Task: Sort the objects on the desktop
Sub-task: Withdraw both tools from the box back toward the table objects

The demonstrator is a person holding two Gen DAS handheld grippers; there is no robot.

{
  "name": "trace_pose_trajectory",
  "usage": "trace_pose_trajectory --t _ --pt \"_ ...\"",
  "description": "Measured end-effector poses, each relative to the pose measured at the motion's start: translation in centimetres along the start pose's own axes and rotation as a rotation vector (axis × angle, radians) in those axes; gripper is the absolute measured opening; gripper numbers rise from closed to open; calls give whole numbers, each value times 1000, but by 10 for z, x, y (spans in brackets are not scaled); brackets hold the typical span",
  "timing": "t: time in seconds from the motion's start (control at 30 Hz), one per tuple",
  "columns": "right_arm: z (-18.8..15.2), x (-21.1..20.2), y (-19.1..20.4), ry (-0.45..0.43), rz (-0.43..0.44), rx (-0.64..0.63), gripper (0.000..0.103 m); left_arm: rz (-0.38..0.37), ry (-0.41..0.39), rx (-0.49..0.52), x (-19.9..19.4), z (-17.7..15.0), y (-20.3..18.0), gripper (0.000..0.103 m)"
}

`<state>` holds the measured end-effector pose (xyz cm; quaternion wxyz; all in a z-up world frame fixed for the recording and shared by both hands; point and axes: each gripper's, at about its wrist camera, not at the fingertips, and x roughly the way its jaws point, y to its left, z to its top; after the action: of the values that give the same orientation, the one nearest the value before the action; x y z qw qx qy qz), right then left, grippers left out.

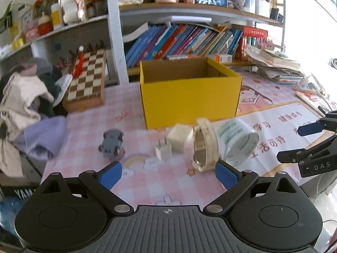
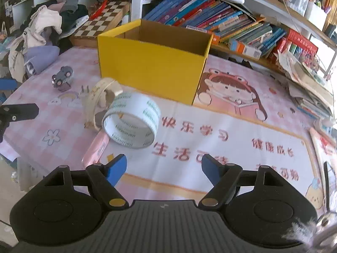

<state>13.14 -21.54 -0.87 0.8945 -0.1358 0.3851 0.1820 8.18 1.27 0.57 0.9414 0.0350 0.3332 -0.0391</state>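
An open yellow cardboard box [image 1: 189, 97] [image 2: 151, 63] stands on the pink checked desk mat. In front of it lie a grey toy car [image 1: 111, 143] [image 2: 62, 76], a white plug adapter [image 1: 163, 150], a white cube charger [image 1: 181, 137], a beige tape roll on edge [image 1: 205, 145] [image 2: 101, 99] and a clear printed tape roll [image 1: 240, 143] [image 2: 132, 122]. My left gripper [image 1: 168, 175] is open and empty, just short of the adapter and beige roll. My right gripper [image 2: 164, 168] is open and empty, just short of the clear roll. It also shows in the left wrist view [image 1: 311, 139].
A chessboard [image 1: 88, 78] [image 2: 103, 16] and a pile of clothes [image 1: 27, 105] [image 2: 46, 27] lie at the left. Books [image 1: 179, 40] [image 2: 221, 21] fill the shelf behind the box. Stacked papers [image 1: 278, 65] [image 2: 309, 88] lie at the right. A pink packet [image 2: 96, 147] lies near the clear roll.
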Motion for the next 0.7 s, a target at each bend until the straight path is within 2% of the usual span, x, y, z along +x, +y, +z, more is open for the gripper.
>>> trace_pose_trajectory --t 0.3,0.53,0.7 --pt "-22 -1 3 7 36 79 78 4 54 -45 -3 -29 -10 97" --pt "-26 -2 14 -13 80 68 78 19 76 -54 -3 -39 -14 97" --pt "-34 3 16 12 104 106 76 -8 94 -86 2 -46 -16 97"
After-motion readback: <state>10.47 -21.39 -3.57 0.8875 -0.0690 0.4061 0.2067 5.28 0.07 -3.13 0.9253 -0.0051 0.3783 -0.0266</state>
